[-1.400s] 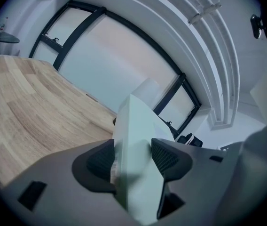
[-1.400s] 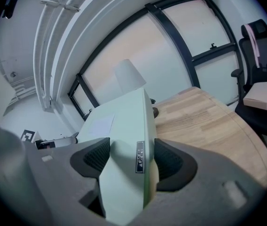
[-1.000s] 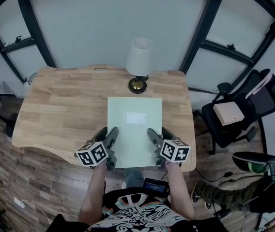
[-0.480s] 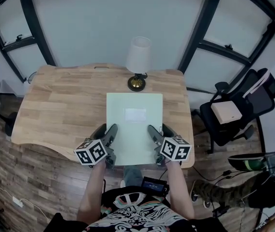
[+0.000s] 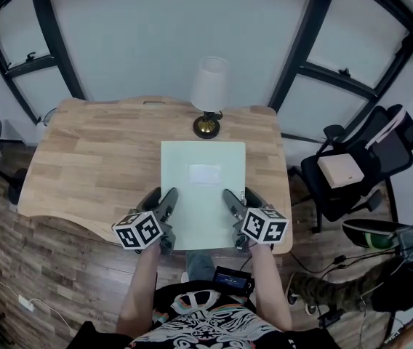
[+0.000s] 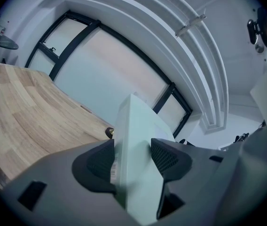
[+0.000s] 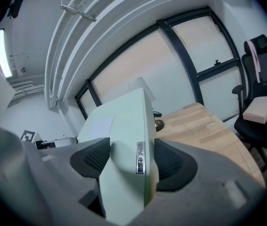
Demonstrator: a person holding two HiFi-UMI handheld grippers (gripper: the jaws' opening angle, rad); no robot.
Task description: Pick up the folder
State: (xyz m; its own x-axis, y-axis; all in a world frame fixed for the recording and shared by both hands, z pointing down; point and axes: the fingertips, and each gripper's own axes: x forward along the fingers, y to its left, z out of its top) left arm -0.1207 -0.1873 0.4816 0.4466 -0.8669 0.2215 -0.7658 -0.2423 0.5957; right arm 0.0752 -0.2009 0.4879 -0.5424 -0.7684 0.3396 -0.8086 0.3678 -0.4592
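pale wooden desk [image 5: 97,158] in front of black-framed windows, seen from steeply above. the left gripper [image 5: 159,197] is closed on the near left edge of the folder [image 5: 203,187], and in the left gripper view both ribbed pads press flat against the pale green cover, one on each face, with no gap showing. the right gripper [image 5: 239,197] mirrors it on the near right edge. its own view shows the jaws clamped across the thick spine side, just beside a small metal clip [image 7: 140,157].

the folder lies lengthwise in the middle of the desk, with its near end at the desk's front edge and its far end just short of the lamp [image 5: 209,93]. whether it has left the wood cannot be told from these views.

the grasp looks made, so the step in hand is probably the lift itself. the next move calls for both tongs to rise together and level, so the wide folder does not twist or slip, and for its far end to stay clear of the lamp base.

both forearms reach forward side by side from the body, grippers roughly parallel, marker cubes facing up. an office chair [image 5: 359,166] with a box [image 5: 343,169] on its seat stands well apart to the right.
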